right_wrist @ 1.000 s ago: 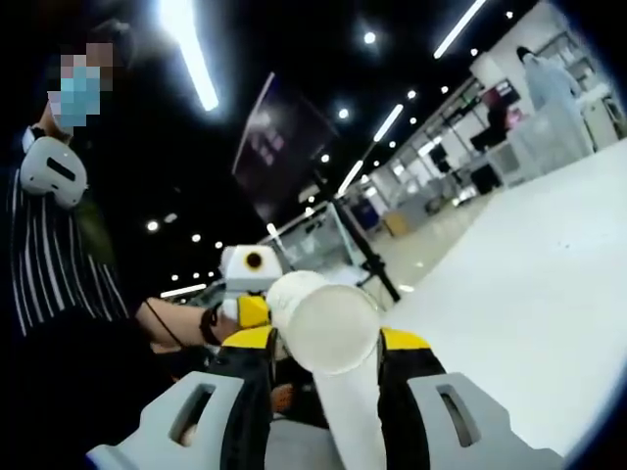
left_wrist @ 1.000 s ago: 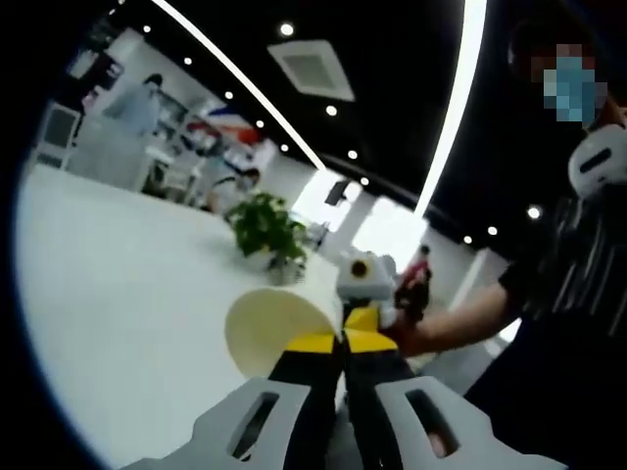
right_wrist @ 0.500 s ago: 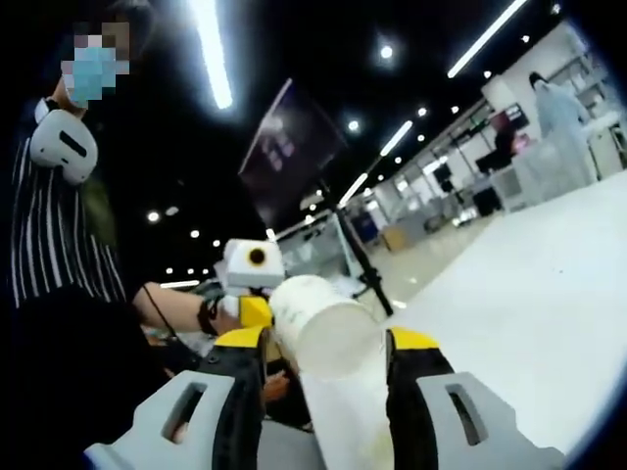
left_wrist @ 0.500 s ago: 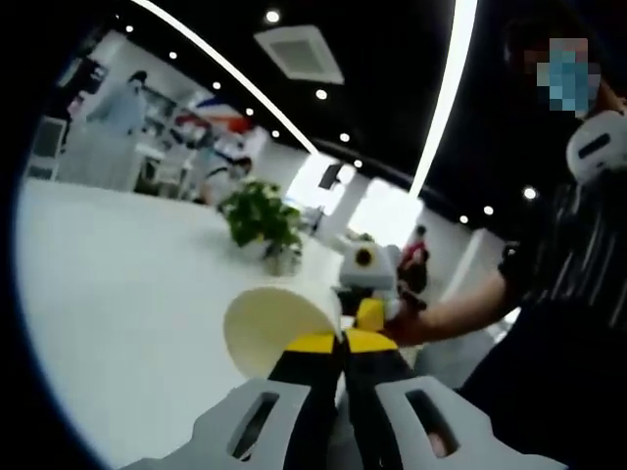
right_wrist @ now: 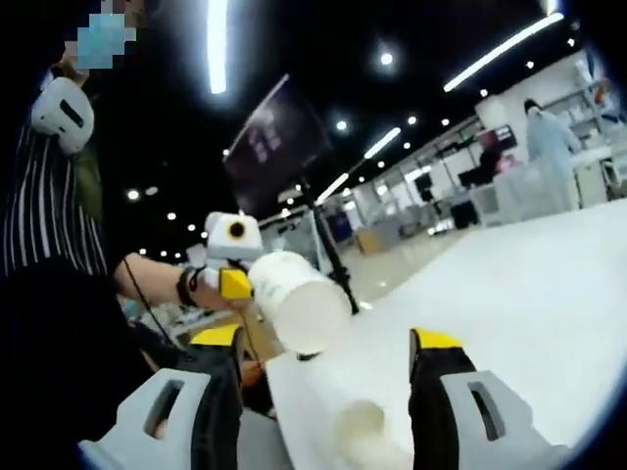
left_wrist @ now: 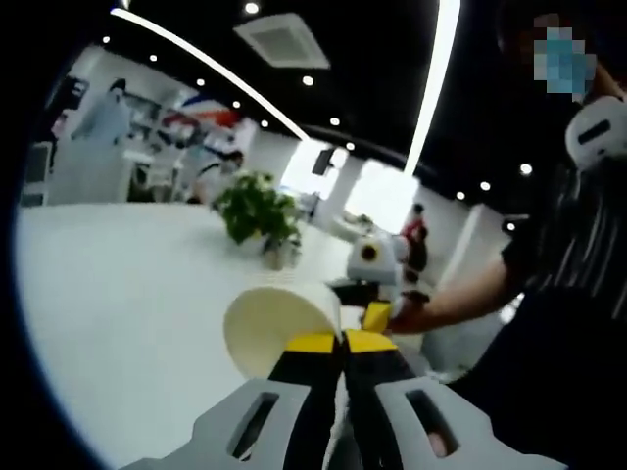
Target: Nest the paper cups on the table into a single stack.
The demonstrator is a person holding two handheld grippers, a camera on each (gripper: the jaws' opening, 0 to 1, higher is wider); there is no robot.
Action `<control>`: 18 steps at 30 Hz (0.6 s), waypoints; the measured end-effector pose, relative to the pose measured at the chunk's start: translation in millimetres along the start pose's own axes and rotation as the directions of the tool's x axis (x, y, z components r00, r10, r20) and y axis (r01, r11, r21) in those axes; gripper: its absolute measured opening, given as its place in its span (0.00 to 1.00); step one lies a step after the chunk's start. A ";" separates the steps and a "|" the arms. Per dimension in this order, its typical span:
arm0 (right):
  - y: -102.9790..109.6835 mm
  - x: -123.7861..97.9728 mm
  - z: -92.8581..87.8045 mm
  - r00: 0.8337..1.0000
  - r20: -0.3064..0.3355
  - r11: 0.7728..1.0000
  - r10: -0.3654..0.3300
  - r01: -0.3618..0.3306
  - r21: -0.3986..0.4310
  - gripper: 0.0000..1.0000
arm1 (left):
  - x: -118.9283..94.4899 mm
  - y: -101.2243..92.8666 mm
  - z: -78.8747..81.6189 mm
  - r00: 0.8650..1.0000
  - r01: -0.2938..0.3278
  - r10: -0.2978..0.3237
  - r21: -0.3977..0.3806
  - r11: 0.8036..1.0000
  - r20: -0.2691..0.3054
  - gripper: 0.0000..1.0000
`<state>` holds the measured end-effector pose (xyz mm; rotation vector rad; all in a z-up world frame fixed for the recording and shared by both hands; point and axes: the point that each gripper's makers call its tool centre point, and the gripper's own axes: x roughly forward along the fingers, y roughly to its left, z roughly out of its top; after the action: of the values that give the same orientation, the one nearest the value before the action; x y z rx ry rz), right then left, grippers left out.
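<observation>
The white desk (left_wrist: pixel 118 294) spreads wide in the left gripper view and again in the right gripper view (right_wrist: pixel 529 294), and everything else sits relative to it. At its far edge stands a potted green plant (left_wrist: pixel 257 213), and beside the desk a person in a striped top (left_wrist: pixel 578 245) holds both tools. The left hand-held gripper (left_wrist: pixel 342 343) has its yellow-tipped jaws pressed together, clenched on the rim of a paper cup (left_wrist: pixel 274 328) that it holds above the desk with the open mouth facing the camera. In the right gripper view that same cup (right_wrist: pixel 294 299) appears from its closed bottom, hanging over the near edge of the desk in the left hand-held gripper (right_wrist: pixel 235 282). The right hand-held gripper (right_wrist: pixel 328 348) is released, its 2 jaws spread wide apart with nothing between them. A second paper cup (right_wrist: pixel 361 423) stands on the desk low between those spread jaws, touching neither.
</observation>
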<state>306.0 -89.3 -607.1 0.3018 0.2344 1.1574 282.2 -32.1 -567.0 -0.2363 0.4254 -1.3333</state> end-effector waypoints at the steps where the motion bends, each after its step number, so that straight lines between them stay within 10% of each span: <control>1: -1.4 -1.7 -0.7 1.000 -0.004 1.000 -0.006 0.006 -0.005 0.71 | -0.3 0.4 0.2 1.000 0.000 0.000 0.001 1.000 -0.007 0.00; 18: -33.2 -34.3 -19.2 0.987 -0.022 0.987 -0.162 0.161 -0.027 0.93 | -3.4 15.9 -19.7 0.977 -0.046 0.061 0.076 0.996 -0.206 0.00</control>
<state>314.9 -131.1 -635.8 0.2425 0.2608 1.0033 287.2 -23.7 -590.6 -0.0251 0.5556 -1.3229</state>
